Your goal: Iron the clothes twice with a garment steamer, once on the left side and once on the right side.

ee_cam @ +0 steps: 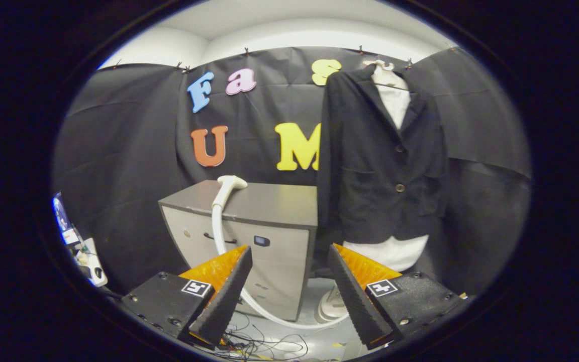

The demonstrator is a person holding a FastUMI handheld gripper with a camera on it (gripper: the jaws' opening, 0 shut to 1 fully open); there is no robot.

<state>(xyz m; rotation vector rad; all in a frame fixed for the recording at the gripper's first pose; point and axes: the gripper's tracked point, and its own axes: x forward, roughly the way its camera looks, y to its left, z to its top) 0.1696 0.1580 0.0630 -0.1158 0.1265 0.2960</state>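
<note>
white plastic, the steamer head (230,185) lies on top of the grey cabinet (269,203), at about eleven o'clock from the gripper (289,271) and well beyond its fingers, which stand wide apart with nothing between them. its handle leans over the cabinet's front edge, long axis running roughly upright with the nozzle end tipped toward one o'clock, and the pale hose (219,236) drops down the cabinet's front, passes behind the left finger and curls across the floor to the steamer base (332,306), seen in the gap by the right finger. the dark jacket (380,156) hangs over a white shirt (395,98) at about one o'clock, beyond the right finger, just beside the cabinet's right side. judging from this, the steamer is not yet picked up, so the reach goes forward and a little left, the handle taken across its width. loose cables (264,344) on the floor by the fingertips and the trailing hose could snag.
</note>
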